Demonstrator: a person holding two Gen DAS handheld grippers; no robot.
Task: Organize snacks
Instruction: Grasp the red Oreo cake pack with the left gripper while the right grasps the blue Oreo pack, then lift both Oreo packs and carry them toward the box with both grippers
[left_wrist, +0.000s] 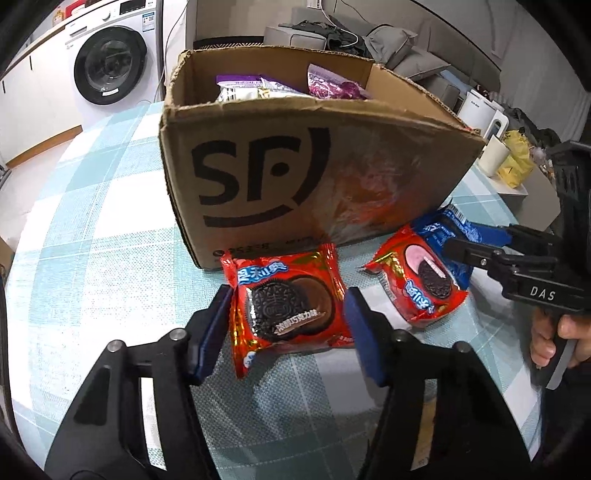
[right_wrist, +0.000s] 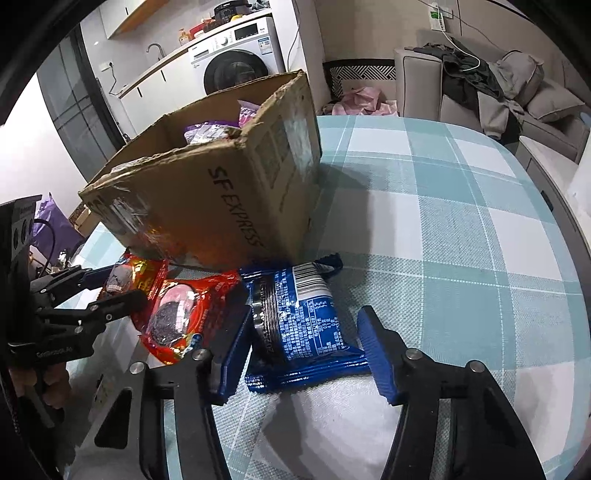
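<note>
Blue-and-white checked tablecloth (left_wrist: 92, 229) covers a table bearing an open brown cardboard box (left_wrist: 295, 177) of snack bags. From the left wrist, the left gripper (left_wrist: 288, 314) has its blue pads pressed on both edges of a red Oreo cookie packet (left_wrist: 288, 306) just before the box; a second red packet (left_wrist: 417, 284) lies to its right. From the right wrist, the right gripper (right_wrist: 306, 336) straddles a blue cookie packet (right_wrist: 303, 325), the left pad touching, the right pad just clear of it.

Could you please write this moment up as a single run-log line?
left hand-held gripper: pads on red cookie pack | right hand-held gripper: straddles blue cookie pack, contact unclear | box: holds snacks
</note>
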